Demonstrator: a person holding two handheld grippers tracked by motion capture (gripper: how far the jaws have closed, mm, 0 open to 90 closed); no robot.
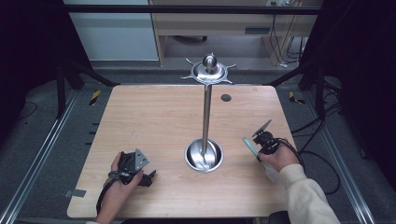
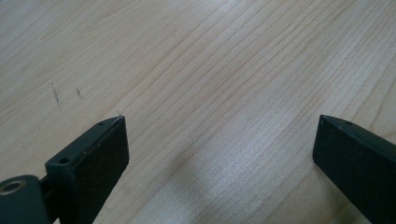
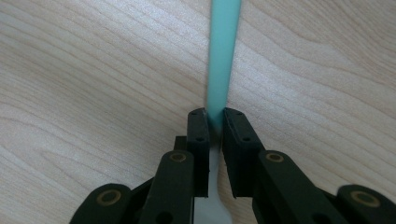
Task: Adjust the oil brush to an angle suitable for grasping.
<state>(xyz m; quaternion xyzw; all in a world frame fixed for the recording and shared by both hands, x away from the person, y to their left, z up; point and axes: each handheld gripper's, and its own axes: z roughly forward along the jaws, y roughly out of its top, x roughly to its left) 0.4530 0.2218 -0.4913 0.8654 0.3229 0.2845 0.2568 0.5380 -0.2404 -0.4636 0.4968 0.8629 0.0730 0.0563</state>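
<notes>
Teal-handled utensil [image 3: 225,56], a thin flat smooth strip, is clamped between the closed jaws of the right claw [image 3: 214,116] just above the pale wood-grain counter [image 1: 154,116]; the narrow grip may let it pivot or slip. Left claw [image 2: 219,140] rests wide open and empty, near the polished steel stand [image 1: 206,116]

Pale wood-grain bench [image 1: 154,116] with rounded corners; a small dark round disc [image 1: 226,97] is set in its top near the far edge. Grey floor [image 1: 42,154] on all sides. Metal rails [image 1: 39,154] run along the floor left and right. Black frame bars [image 1: 187,9] overhead, black struts at the sides. Beyond: light wooden furniture [image 1: 219,23], a pale panel [image 1: 112,32], loose cables [image 1: 285,42]. Yellow-black tape marks [image 1: 95,96] on floor. Surroundings dark; bench evenly lit.
</notes>
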